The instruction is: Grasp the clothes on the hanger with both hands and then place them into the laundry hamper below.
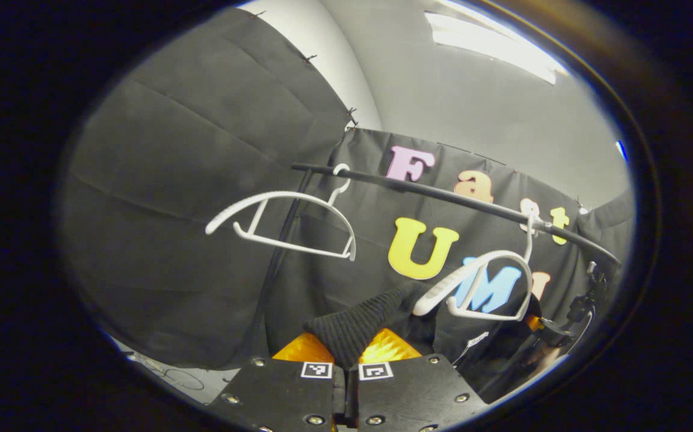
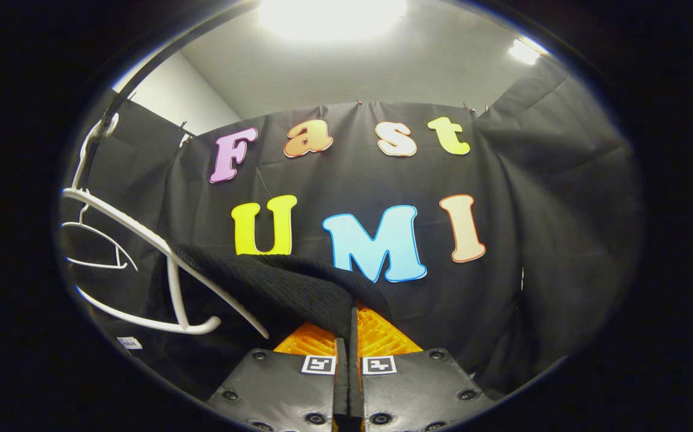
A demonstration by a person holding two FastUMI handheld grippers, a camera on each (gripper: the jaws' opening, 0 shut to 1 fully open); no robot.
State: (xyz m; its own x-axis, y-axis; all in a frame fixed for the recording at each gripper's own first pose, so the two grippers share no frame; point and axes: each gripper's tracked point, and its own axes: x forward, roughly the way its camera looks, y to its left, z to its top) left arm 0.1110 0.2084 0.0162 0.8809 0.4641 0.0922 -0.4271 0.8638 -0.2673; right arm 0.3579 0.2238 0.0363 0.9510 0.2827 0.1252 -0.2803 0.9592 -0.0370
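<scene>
The black ribbed knit garment (image 1: 358,327) is soft and limp, probably light, and it will sag and stretch instead of holding any shape, so it wants a hold at two spread points near the shoulders, which is about where the claws have it. In the left gripper view the left gripper (image 1: 346,351) has its fingers pressed together on a peak of the knit that rises toward one o'clock from the tips. Just beyond, at about three o'clock, hangs the white plastic hanger (image 1: 478,288) from the black metal rail (image 1: 454,198), with more dark cloth below it; whether the garment is still draped over that hanger is hard to tell here. A second, bare white plastic hanger (image 1: 286,225) hangs farther along the rail at about ten o'clock. In the right gripper view the right gripper (image 2: 346,327) pinches a fold of the same knit, the cloth spreading from the tips toward nine o'clock and lying against the white hanger's arm. Both claws point forward and somewhat upward toward the booth wall, held at roughly hanger level. The knit may snag on the hanger's end, so I judge a lift clear before lowering to be wise.
</scene>
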